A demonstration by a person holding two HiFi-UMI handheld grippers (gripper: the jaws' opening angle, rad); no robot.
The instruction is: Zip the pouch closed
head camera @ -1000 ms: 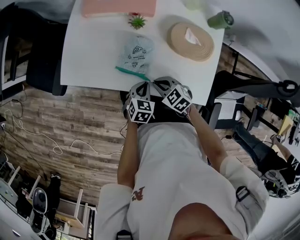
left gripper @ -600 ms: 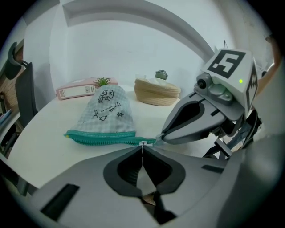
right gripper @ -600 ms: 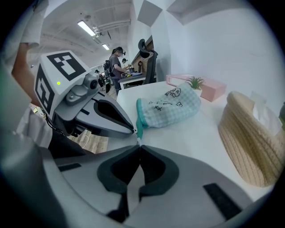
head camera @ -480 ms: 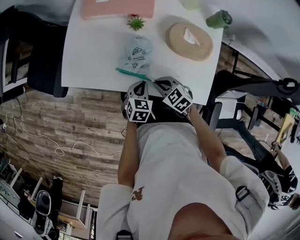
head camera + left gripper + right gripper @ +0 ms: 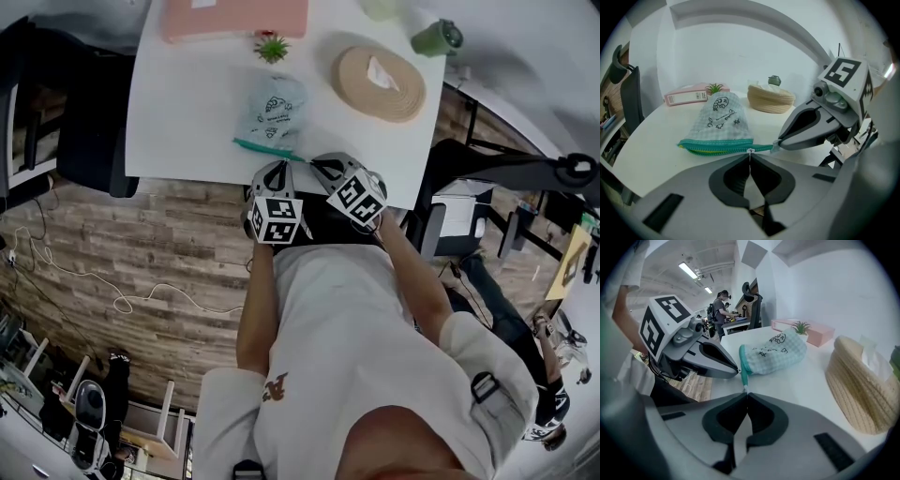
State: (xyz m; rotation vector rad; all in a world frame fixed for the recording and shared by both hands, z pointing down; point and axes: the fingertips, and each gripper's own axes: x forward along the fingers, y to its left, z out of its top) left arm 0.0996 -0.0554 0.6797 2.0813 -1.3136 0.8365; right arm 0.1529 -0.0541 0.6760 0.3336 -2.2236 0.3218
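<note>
A pale checked pouch [image 5: 270, 109] with a teal zipper [image 5: 262, 148] lies on the white table [image 5: 178, 112] near its front edge. In the left gripper view the pouch [image 5: 723, 121] lies just ahead, its mouth gaping to the left and showing yellow lining. My left gripper [image 5: 750, 153] is shut on the small zipper pull [image 5: 750, 150]. My right gripper [image 5: 746, 393] is shut on the teal end tab of the zipper [image 5: 745, 380], right beside the left one. In the head view both grippers, left [image 5: 281, 165] and right [image 5: 309, 163], meet at the zipper's right end.
Behind the pouch stand a small potted plant [image 5: 272, 47], a pink box [image 5: 234, 17], a woven basket with tissues [image 5: 380, 82] and a green cup [image 5: 438, 39]. A black chair [image 5: 84, 122] is left of the table. A person [image 5: 722, 305] stands far off.
</note>
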